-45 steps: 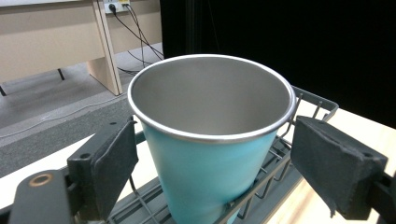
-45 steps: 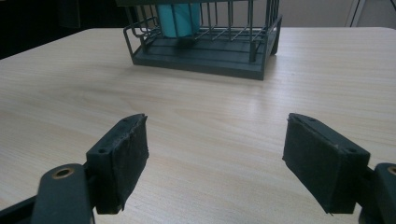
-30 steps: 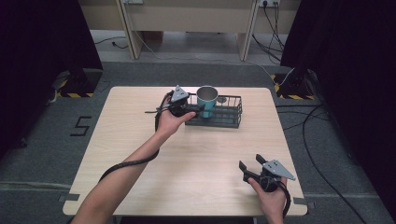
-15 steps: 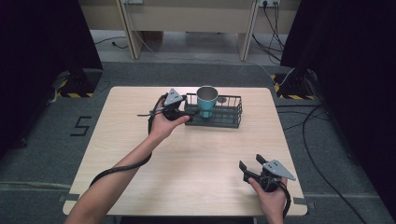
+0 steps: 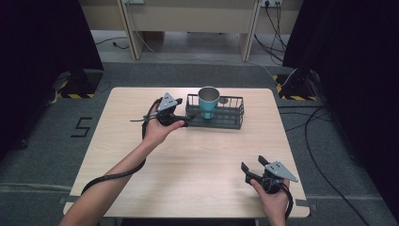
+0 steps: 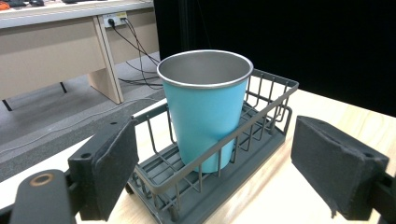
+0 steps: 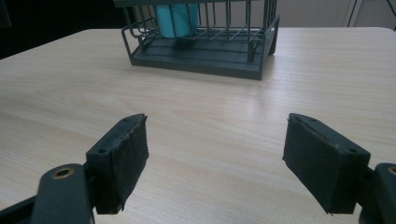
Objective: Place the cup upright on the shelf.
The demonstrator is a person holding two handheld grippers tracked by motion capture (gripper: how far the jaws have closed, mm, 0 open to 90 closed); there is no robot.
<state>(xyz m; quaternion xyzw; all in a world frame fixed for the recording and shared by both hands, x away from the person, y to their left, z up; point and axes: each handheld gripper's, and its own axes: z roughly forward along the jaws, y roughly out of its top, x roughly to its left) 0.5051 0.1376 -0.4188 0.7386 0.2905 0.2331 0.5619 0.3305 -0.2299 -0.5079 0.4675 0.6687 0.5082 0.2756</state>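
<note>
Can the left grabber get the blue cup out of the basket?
Probably yes. The left gripper is open right beside the wire basket, and the blue cup stands upright, rising well above the rim, with nothing covering it.

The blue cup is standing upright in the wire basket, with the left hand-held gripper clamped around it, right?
Not clamped. The left gripper view shows the left hand-held gripper open, its jaws apart short of the blue cup, which does stand upright in the wire basket.

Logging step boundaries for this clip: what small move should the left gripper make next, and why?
Probably draw the left gripper further back from the wire basket. Its jaws stand open and hold nothing, while the blue cup stands upright inside the basket, so the placing looks done.
</note>
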